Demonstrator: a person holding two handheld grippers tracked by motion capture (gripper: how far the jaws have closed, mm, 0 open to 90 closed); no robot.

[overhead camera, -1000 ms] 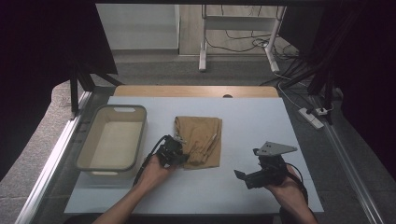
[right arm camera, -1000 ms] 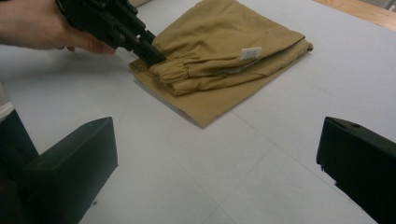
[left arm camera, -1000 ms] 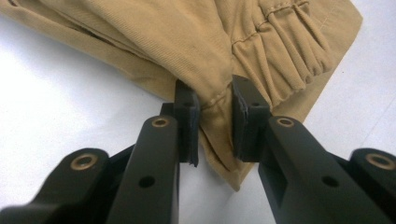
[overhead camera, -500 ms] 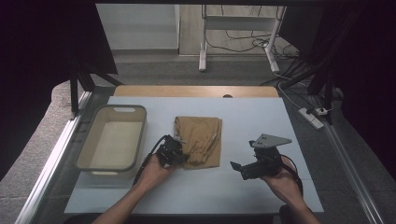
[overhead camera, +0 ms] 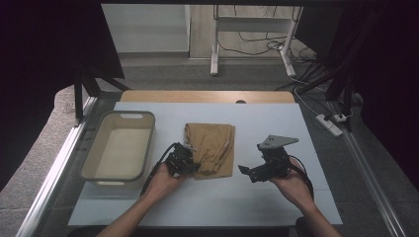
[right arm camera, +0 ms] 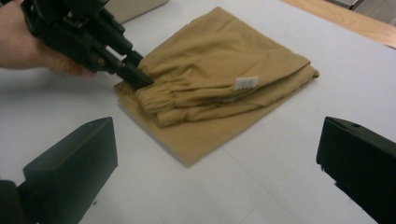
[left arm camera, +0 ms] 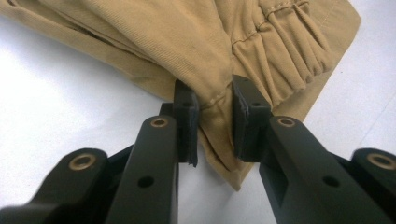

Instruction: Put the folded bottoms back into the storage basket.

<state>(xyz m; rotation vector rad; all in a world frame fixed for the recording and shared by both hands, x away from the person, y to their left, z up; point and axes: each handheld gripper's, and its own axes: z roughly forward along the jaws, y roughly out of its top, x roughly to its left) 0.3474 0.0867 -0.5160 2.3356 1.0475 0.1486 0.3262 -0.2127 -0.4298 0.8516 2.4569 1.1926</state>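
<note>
A folded tan garment (overhead camera: pixel 213 145) with an elastic waistband and a small white label lies in the middle of the white table (overhead camera: pixel 276 123). My left gripper (overhead camera: pixel 192 166) is at its near left corner, shut on a fold of the cloth by the waistband (left arm camera: pixel 212 100). In the right gripper view the garment (right arm camera: pixel 219 84) lies ahead, with the left gripper (right arm camera: pixel 135 77) pinching its left edge. My right gripper (overhead camera: pixel 245 171) is held just above the table to the right of the garment, jaws wide open with nothing between them (right arm camera: pixel 217 154).
A beige plastic bin (overhead camera: pixel 128 115) stands on the left of the table, beside the garment. A wooden strip (overhead camera: pixel 207 97) runs along the table's far edge. Metal rails border both sides, and a power strip (overhead camera: pixel 329 124) lies on the floor at the right.
My right gripper has moved left across the table, closer to the garment's right edge. The left gripper has kept still with the cloth in its jaws.
</note>
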